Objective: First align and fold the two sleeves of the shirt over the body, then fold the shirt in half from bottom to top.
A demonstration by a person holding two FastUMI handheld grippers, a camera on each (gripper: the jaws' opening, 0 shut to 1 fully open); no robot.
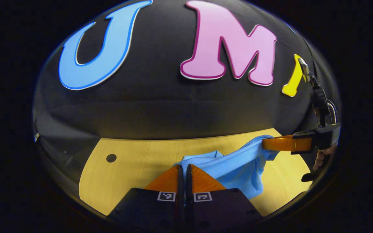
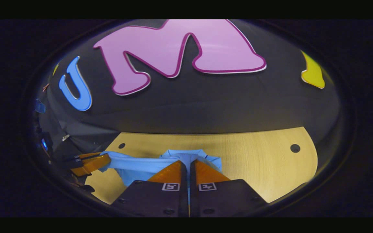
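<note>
A light blue shirt [image 1: 238, 166] hangs above the wooden table [image 1: 131, 161], stretched between the two grippers. In the left gripper view my left gripper [image 1: 184, 167] is shut on an edge of the cloth, and the right gripper [image 1: 265, 144] pinches the shirt farther off at the right. In the right gripper view my right gripper [image 2: 188, 163] is shut on the shirt [image 2: 134, 166], whose fabric bunches just past the tips. The left gripper [image 2: 107, 160] holds the other end at the far left. Most of the shirt is hidden below the fingers.
The table [image 2: 257, 155] is light wood with round holes [image 1: 111, 158] [image 2: 295, 148] near its far edge. The black booth wall stands right behind it. A hand [image 1: 322, 158] holds the right gripper at the edge of the left gripper view.
</note>
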